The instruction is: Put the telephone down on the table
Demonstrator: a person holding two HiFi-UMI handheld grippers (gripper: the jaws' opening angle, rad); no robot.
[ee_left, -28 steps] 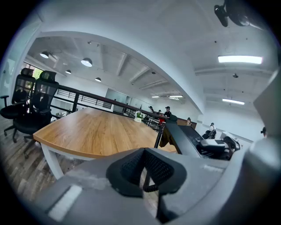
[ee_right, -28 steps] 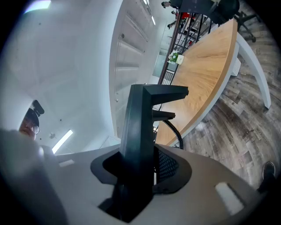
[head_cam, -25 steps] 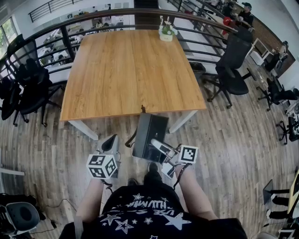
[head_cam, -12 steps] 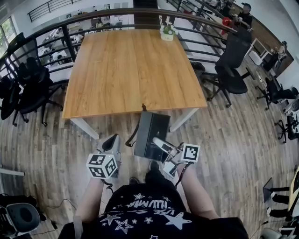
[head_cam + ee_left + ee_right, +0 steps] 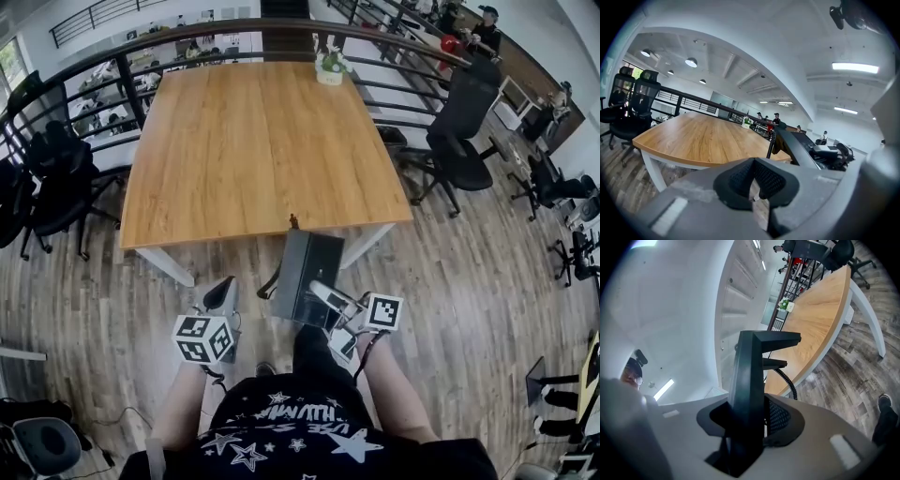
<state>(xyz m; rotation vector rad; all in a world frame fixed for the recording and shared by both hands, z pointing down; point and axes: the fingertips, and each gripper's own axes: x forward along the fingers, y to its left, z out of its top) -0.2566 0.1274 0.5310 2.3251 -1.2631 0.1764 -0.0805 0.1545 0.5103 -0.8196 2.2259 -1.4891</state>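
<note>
A black desk telephone (image 5: 305,274) with a coiled cord (image 5: 785,378) hangs over the wood floor, just short of the near edge of the wooden table (image 5: 253,141). My right gripper (image 5: 325,296) is shut on the phone's body, and the pads press its two sides in the right gripper view (image 5: 749,423). The phone (image 5: 751,376) stands on edge between the jaws. My left gripper (image 5: 222,293) hovers to the left of the phone, apart from it, pads together and nothing between them (image 5: 758,188). In the left gripper view the telephone (image 5: 802,149) shows at the right.
A small potted plant (image 5: 330,67) stands at the table's far edge. Black office chairs (image 5: 459,141) sit right of the table, with others (image 5: 52,178) at the left. A dark railing (image 5: 169,42) curves behind. People sit at desks in the far right corner.
</note>
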